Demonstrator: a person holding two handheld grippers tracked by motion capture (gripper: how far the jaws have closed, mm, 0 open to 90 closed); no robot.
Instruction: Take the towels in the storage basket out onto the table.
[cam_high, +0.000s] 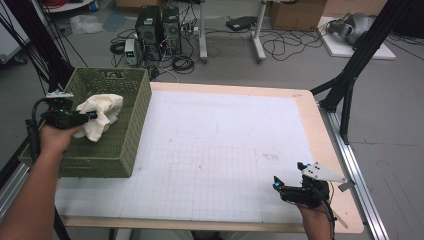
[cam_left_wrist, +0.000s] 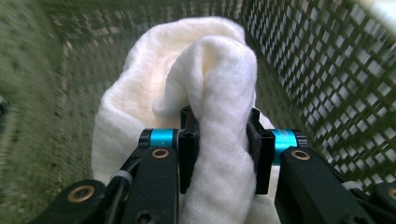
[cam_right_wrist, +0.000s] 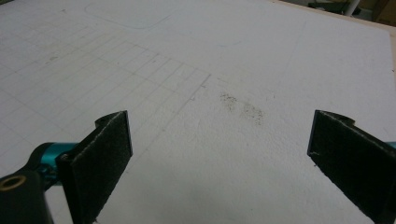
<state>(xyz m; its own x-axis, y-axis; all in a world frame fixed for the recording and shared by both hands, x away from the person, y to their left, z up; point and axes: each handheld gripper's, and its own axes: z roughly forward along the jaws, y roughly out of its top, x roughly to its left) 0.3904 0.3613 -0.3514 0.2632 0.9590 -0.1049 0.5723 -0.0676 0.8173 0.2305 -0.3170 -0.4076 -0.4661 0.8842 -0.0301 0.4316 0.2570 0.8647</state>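
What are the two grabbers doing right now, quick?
Left gripper: closed on the white cloth, inside the green basket.
Right gripper: open, holding nothing, over the white mat.

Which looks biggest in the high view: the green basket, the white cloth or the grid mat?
1. grid mat
2. green basket
3. white cloth, pinched in the left gripper

My left hand-held gripper (cam_high: 91, 116) is raised at arm's length with its jaws clamped tight, while my right hand-held gripper (cam_high: 276, 183) rests low, its jaws spread wide apart.
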